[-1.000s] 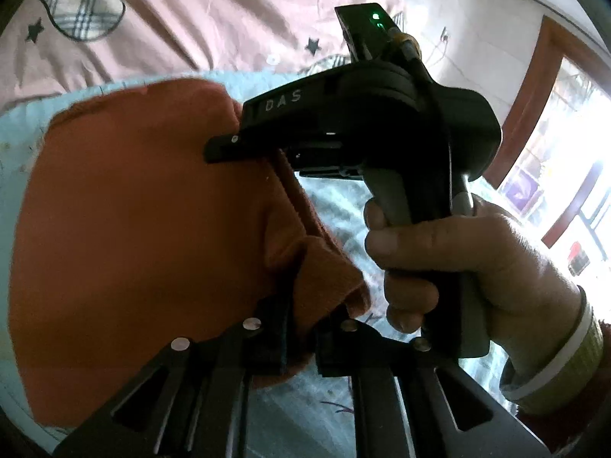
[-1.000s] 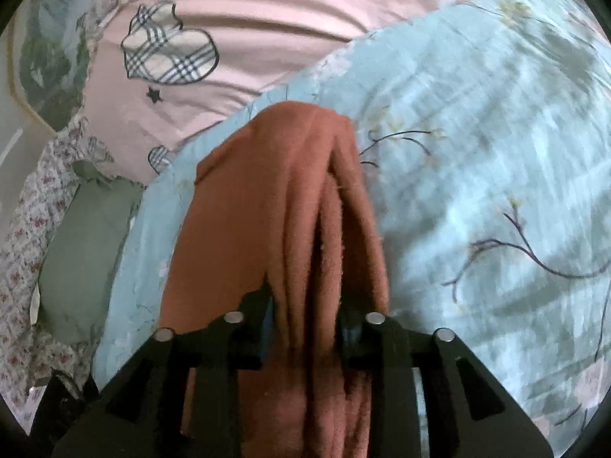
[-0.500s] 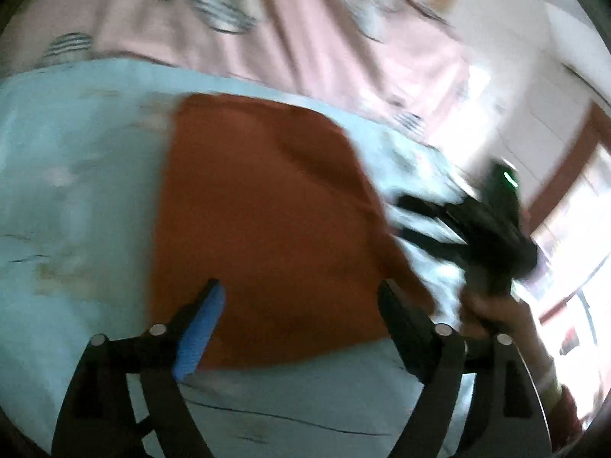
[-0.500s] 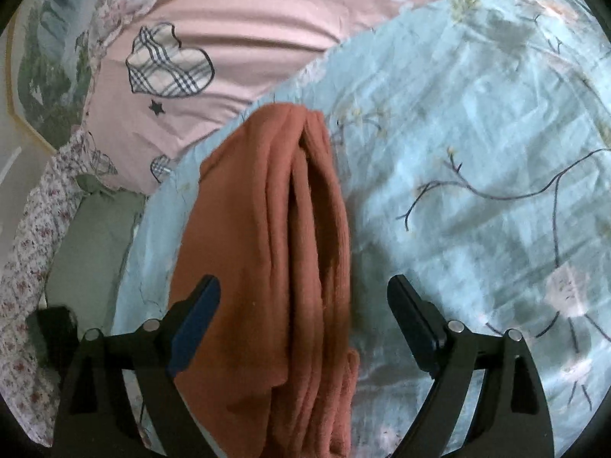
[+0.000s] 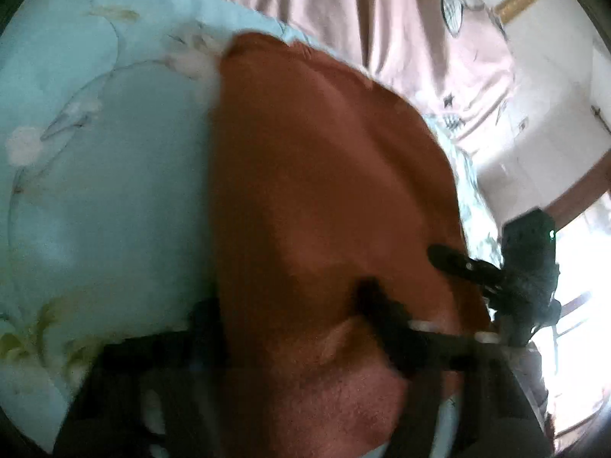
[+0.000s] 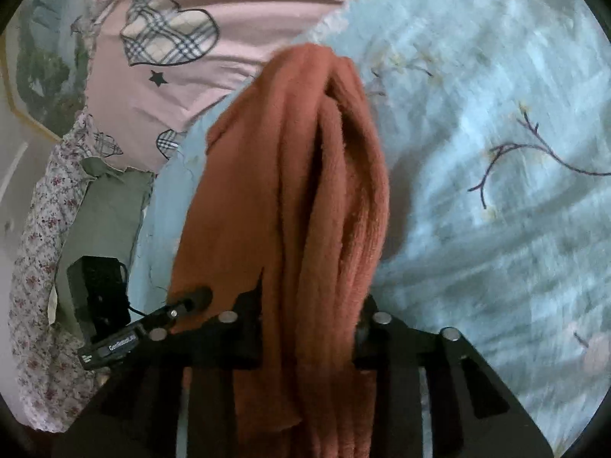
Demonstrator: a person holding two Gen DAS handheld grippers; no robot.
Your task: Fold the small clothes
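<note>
A rust-orange fleece cloth (image 5: 324,175) lies on the light blue bedsheet (image 5: 107,191). In the blurred left wrist view my left gripper (image 5: 290,316) straddles the cloth's near edge. Its jaws are closing, the cloth is between them, and a wide gap remains. One of the right gripper's fingers (image 5: 458,261) touches the cloth's right edge. In the right wrist view my right gripper (image 6: 309,320) is closing and presses on the bunched folds of the cloth (image 6: 290,175). A tip of the left gripper's fingers (image 6: 198,295) touches the cloth's left edge.
A pink quilt with plaid hearts (image 6: 172,38) lies beyond the cloth. A grey-green pillow (image 6: 107,213) and floral fabric (image 6: 38,236) sit to the left. The blue sheet (image 6: 496,114) stretches out to the right. A bright window (image 5: 580,305) is at the far right.
Both grippers let go of the cloth and opened wide. The right has since shut on the bunched folds again. The left swung away, then came in over the near edge with narrower jaws.
</note>
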